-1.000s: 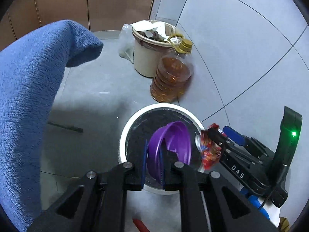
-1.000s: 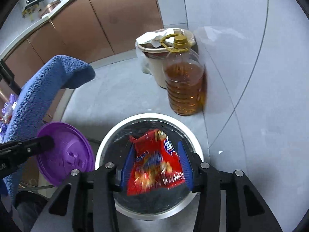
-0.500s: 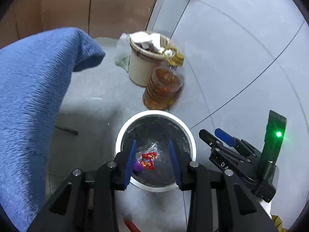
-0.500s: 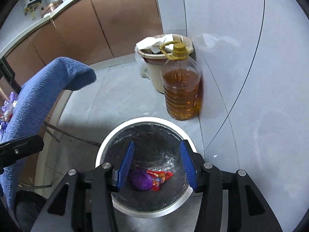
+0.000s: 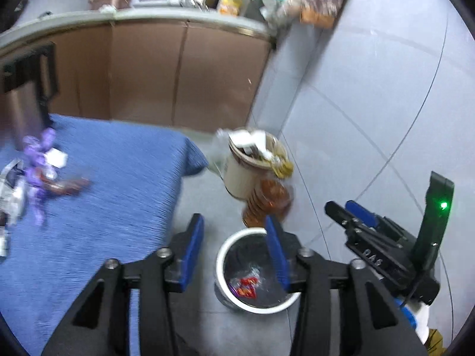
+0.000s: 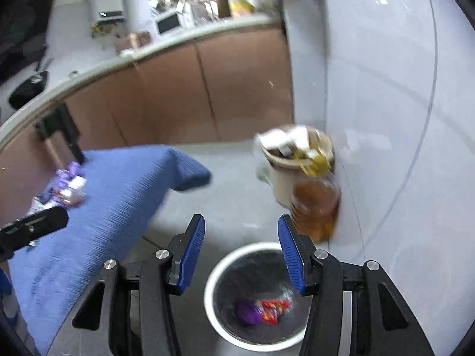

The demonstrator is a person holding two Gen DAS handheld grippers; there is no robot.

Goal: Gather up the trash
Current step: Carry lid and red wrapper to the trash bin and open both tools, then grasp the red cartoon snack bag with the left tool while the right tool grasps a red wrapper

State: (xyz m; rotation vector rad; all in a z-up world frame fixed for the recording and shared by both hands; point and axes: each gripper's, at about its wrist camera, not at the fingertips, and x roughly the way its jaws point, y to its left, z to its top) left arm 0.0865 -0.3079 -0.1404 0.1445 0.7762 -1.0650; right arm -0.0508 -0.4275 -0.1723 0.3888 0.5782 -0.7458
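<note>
Drop step done: red wrapper (image 6: 271,308) and purple lid (image 6: 248,311) in white bin (image 6: 213,320), left gripper (image 5: 234,252) just opening, right gripper (image 6: 242,249) released, both empty; next, reach remaining litter (image 5: 38,175) on blue-covered counter (image 5: 118,207).

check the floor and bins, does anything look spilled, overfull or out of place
Nothing looks spilled. The beige bin by the wall is heaped above its rim with paper, and an oil jug stands right against it. The white bin holds only a red wrapper and a purple lid. More wrappers lie on the blue cloth.
</note>
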